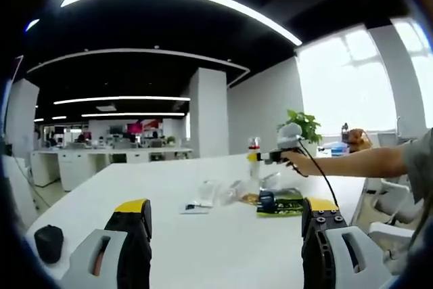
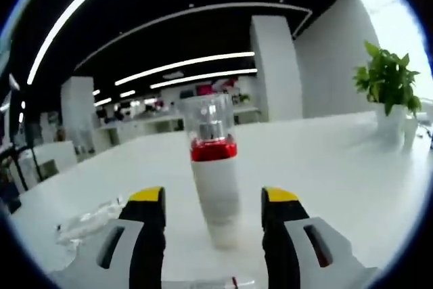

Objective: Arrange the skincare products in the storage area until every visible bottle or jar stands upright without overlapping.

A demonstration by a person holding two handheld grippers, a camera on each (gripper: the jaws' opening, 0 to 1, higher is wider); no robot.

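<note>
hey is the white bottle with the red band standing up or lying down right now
Upright. In the right gripper view the bottle stands on the table, clear cap on top, between the open right gripper jaws.

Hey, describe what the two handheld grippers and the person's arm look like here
Both the left gripper and right gripper have grey slotted jaws with black pads and yellow tips. A black cable hangs from the right gripper. The person's arm wears a grey short sleeve.

Stood upright between the right hand-held gripper's (image 2: 213, 208) parted jaws: a red-banded bottle (image 2: 215, 181), blocking 12 o'clock. Left bare table (image 2: 325, 160) at 2 o'clock; clear wrappers (image 2: 91, 221) cluttered 9 o'clock.
</note>
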